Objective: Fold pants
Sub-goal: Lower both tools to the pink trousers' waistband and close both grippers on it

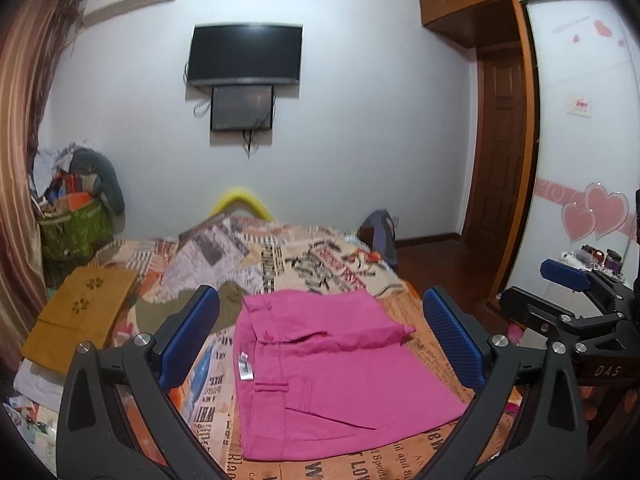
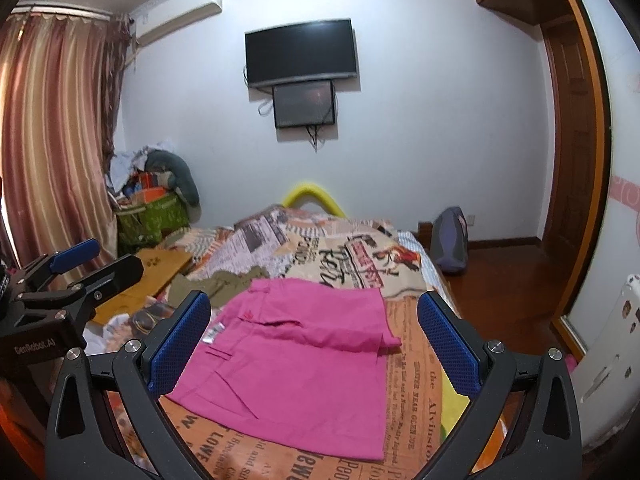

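Observation:
The pink pants (image 1: 320, 368) lie folded into a flat rectangle on the bed, with a white label near the waistband at the left; they also show in the right wrist view (image 2: 296, 364). My left gripper (image 1: 320, 344) is open and empty, held above the pants with its blue pads either side. My right gripper (image 2: 314, 344) is open and empty above the pants too. The right gripper shows at the right edge of the left wrist view (image 1: 568, 292); the left gripper shows at the left edge of the right wrist view (image 2: 84, 268).
The bed has a newspaper-print cover (image 1: 312, 260). An olive garment (image 2: 224, 284) lies beyond the pants. A wooden board (image 1: 80, 320) sits at the left bed edge. Piled bags (image 1: 76, 216) stand in the corner; a television (image 1: 244, 56) hangs on the wall. A wardrobe (image 1: 580, 120) is at right.

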`<state>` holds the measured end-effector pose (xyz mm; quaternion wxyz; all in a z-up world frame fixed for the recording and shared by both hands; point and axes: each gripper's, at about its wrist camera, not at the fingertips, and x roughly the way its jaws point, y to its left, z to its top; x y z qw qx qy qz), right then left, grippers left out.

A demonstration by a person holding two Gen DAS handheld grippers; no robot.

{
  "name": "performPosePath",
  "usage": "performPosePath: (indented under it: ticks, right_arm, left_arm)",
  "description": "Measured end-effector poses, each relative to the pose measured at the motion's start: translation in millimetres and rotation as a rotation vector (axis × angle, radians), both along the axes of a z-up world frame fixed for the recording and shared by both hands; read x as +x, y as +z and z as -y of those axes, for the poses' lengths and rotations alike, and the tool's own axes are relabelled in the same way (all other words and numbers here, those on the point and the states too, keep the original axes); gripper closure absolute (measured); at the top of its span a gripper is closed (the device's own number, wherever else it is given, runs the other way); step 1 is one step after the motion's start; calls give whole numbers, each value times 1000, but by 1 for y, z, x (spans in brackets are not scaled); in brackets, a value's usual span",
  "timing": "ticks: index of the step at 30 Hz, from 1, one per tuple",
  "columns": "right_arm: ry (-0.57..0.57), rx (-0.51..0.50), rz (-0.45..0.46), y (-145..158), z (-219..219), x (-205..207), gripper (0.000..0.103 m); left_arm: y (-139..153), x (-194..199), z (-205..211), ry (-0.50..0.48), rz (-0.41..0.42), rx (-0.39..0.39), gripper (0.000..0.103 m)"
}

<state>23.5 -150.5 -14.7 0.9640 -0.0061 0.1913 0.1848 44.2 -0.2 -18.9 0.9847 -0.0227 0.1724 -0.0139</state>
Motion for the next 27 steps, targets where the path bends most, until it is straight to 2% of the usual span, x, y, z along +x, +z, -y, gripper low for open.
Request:
performPosePath:
  ticks: [14,22,25,27]
  right_arm:
    - [-86,-69,-277,-81,20,86,0]
    - [-109,-95,-419,-124,36,128,0]
    - [-114,-125,-465,-139,37,140,0]
    - [-104,-138,-487,-149,37,149,2]
  left_arm:
    - [-96,105,-39,77,-304,7,0]
    - [-161,158,-58,70,-521,16,0]
    - [-171,171,-62,54,-558,29,0]
    - [-179,182,-68,32,-593,23,10]
